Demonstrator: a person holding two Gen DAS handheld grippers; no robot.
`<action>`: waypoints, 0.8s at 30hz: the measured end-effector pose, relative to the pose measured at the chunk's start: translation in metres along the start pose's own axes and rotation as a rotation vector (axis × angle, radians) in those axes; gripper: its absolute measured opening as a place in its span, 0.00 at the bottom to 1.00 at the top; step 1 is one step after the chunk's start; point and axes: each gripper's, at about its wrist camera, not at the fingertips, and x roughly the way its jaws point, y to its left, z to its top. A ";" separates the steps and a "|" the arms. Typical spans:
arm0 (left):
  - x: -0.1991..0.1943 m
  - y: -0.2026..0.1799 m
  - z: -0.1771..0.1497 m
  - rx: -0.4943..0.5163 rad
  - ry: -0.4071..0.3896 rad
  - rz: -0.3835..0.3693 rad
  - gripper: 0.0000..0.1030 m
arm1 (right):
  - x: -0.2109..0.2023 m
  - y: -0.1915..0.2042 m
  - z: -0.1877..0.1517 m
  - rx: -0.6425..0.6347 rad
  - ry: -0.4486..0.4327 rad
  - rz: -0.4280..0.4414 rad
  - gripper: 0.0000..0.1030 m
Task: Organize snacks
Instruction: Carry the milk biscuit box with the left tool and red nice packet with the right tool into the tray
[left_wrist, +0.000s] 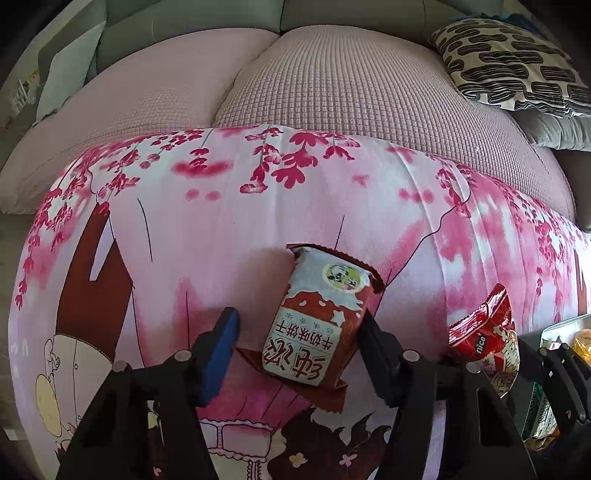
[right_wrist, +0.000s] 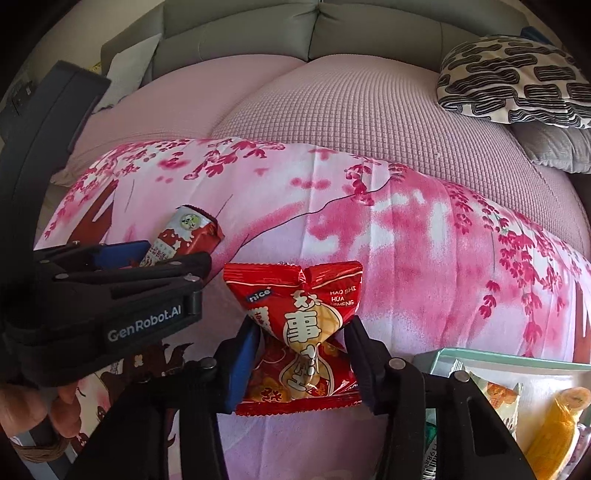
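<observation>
Right gripper (right_wrist: 301, 360) pinches red snack bag (right_wrist: 299, 332) w/ jaws closed; could slip before reaching box (right_wrist: 517, 363). Left gripper (left_wrist: 295, 350) wide open around biscuit pack (left_wrist: 317, 325) on table (left_wrist: 221, 221); may nudge it.

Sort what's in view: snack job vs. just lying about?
Job: brown biscuit pack between the open left tongs; red snack pack pinched in the right tongs; clear box with snacks inside.

Lying about: patterned pillow, grey cushion, floral sheet.
</observation>
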 end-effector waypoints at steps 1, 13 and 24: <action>-0.004 -0.001 -0.001 -0.004 -0.007 -0.002 0.48 | -0.002 0.000 -0.001 0.003 -0.001 0.005 0.46; -0.047 0.012 -0.030 -0.158 -0.054 -0.060 0.40 | -0.045 -0.001 -0.028 0.037 -0.046 0.055 0.42; -0.096 0.010 -0.064 -0.219 -0.125 -0.049 0.40 | -0.100 -0.005 -0.065 0.085 -0.097 0.081 0.42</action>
